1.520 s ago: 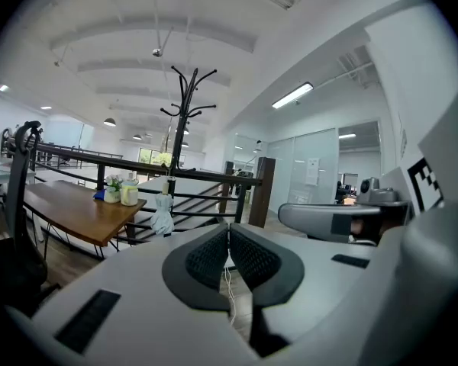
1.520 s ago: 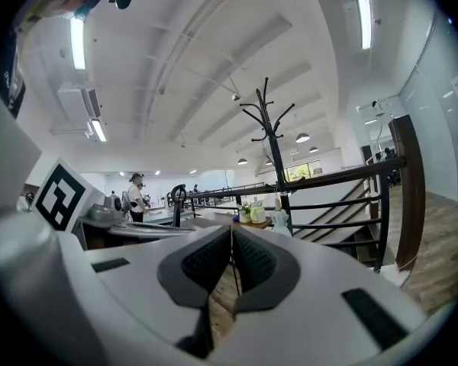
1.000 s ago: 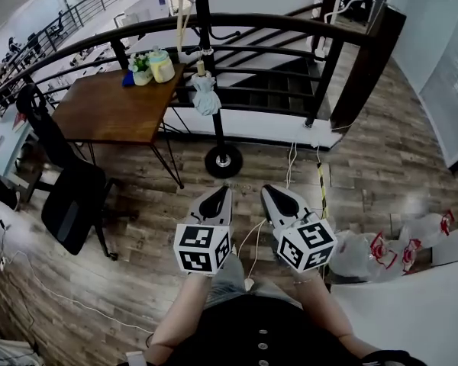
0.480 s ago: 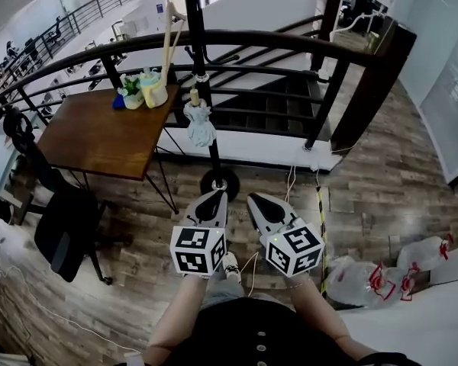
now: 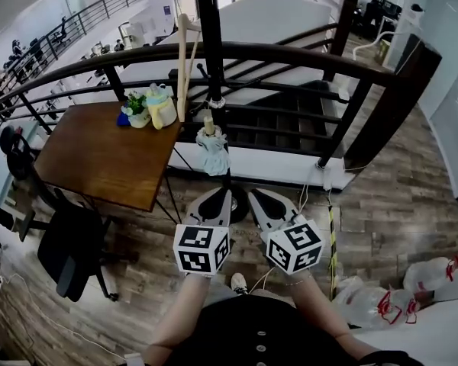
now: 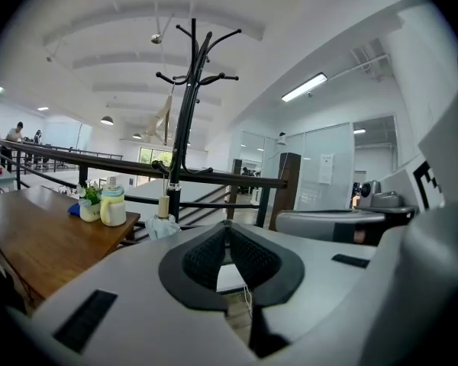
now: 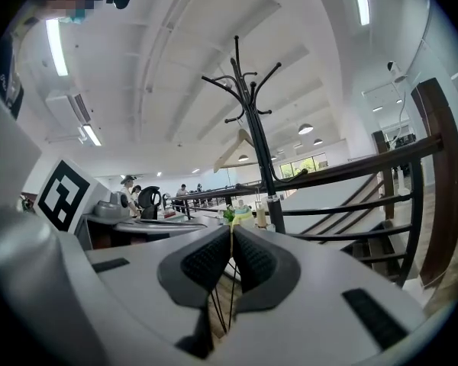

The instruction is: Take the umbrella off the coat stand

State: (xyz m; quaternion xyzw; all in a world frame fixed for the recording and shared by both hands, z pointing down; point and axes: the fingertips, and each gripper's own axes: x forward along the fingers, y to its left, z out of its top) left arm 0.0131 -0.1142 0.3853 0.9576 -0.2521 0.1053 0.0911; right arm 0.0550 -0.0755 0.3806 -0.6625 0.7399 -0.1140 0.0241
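Umbrella [image 5: 213, 149] hangs folded against the black pole of the coat stand [image 5: 211, 44], partway up it, long axis upright; its wooden handle points up and the bunched pale fabric points down toward the floor; it sits just beside the wooden table [image 5: 99, 147], in front of the dark railing [image 5: 305, 52]; left gripper [image 5: 223, 194] and right gripper [image 5: 253, 195] are held side by side below it, near the stand's base, clear of the umbrella; both have jaws pressed together with nothing between them
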